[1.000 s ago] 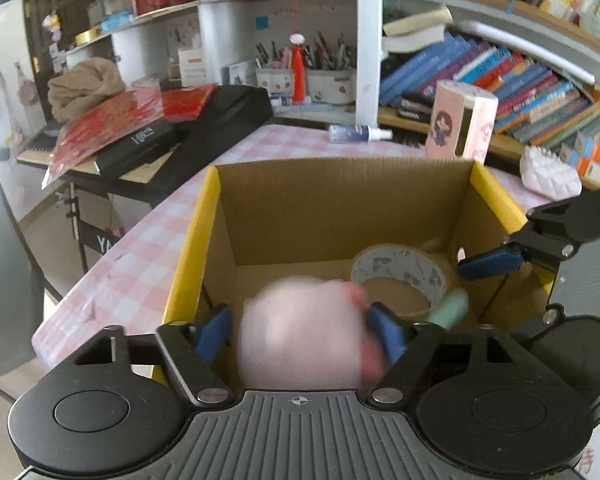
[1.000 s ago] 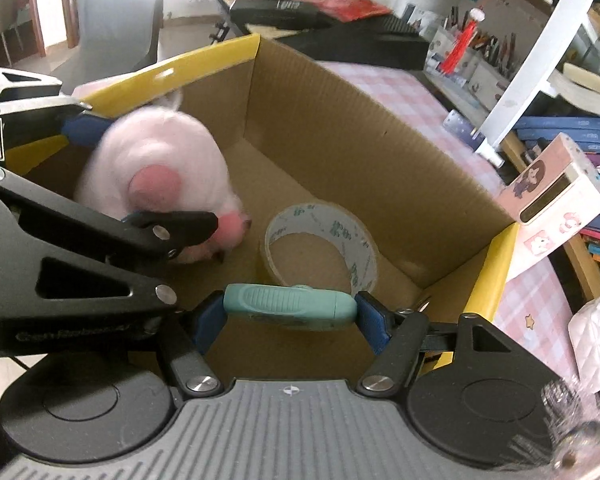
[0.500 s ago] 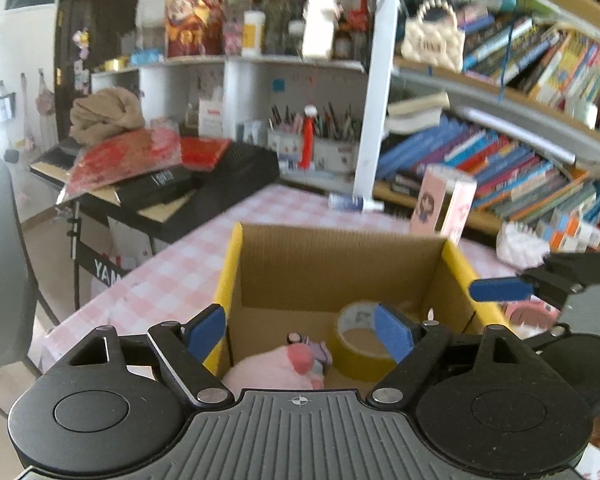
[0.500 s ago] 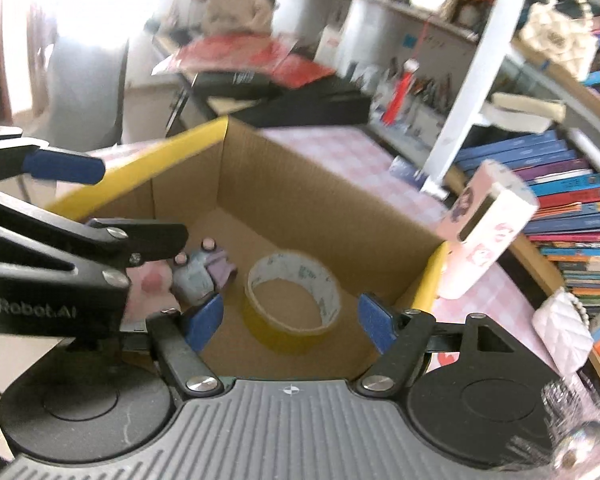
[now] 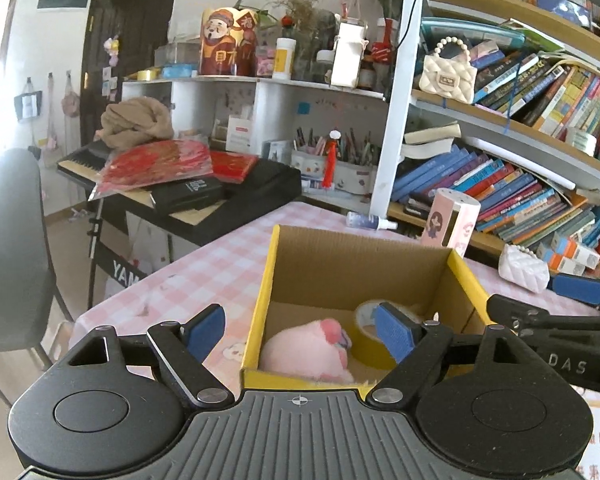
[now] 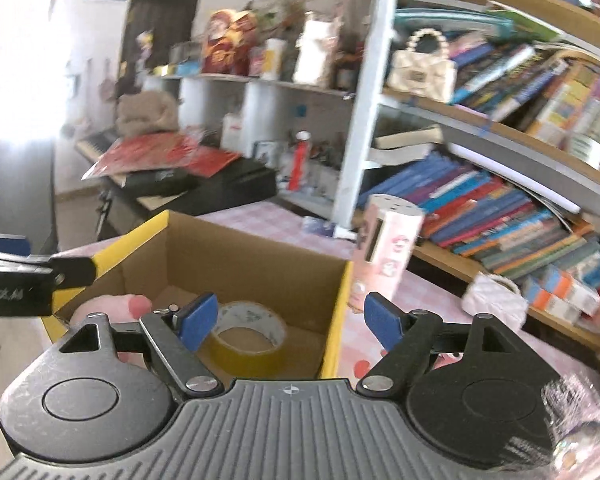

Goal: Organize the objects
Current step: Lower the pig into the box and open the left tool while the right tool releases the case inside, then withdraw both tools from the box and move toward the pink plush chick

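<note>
A cardboard box with a yellow rim [image 5: 266,280] [image 6: 340,320] stands on the pink checked table. Inside it lie a pink plush toy [image 5: 300,352] [image 6: 112,308] and a roll of yellow tape [image 5: 364,348] [image 6: 252,336]. My left gripper [image 5: 298,322] hovers open above the box's near left corner, with nothing between its pads. My right gripper [image 6: 290,312] hangs over the near right side of the box, its jaws opening and empty. Each gripper's fingers [image 5: 560,308] [image 6: 20,268] show at the edge of the other's view.
Behind the box stand a pink cylindrical case [image 5: 452,220], a small spray bottle [image 5: 370,222] and a white quilted purse [image 5: 524,272]. A black keyboard with red packets [image 5: 228,192] is at the left, a grey chair [image 5: 8,260] at far left, and bookshelves [image 5: 500,184] behind.
The left gripper let go of the pink plush, which now lies in the box. The right gripper let go of a teal object. Both grippers drew back and up from the box.
</note>
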{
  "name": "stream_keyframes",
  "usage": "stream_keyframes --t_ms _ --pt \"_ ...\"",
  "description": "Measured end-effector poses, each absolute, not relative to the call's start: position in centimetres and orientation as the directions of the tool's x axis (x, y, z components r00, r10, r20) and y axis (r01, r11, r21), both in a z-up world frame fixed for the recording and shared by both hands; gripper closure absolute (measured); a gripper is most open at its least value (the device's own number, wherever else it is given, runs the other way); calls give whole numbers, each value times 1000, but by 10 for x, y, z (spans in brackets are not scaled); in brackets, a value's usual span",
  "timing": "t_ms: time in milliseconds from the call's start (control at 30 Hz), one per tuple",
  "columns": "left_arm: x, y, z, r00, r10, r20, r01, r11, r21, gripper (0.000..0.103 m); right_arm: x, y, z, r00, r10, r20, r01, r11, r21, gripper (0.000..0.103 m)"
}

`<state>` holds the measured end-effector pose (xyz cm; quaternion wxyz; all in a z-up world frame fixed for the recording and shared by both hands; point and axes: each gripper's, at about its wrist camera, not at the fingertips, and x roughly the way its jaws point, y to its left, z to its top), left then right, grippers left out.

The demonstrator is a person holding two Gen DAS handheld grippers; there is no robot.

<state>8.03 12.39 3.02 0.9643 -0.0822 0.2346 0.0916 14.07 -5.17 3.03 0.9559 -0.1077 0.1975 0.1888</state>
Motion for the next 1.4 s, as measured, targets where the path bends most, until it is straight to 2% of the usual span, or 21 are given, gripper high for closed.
stream_keyframes --t_ms 267,600,1400 --pt "46 121 20 857 156 -491 -211 976 -58 17 100 -55 14 856 239 -458 -320 941 -106 18" --pt "1 121 6 819 148 -554 -200 979 -33 16 46 -55 -9 823 189 -536 -276 957 -86 18" --pt "-49 105 -13 773 86 -628 -110 994 0 15 -23 -60 -33 788 142 -599 -234 969 -78 12"
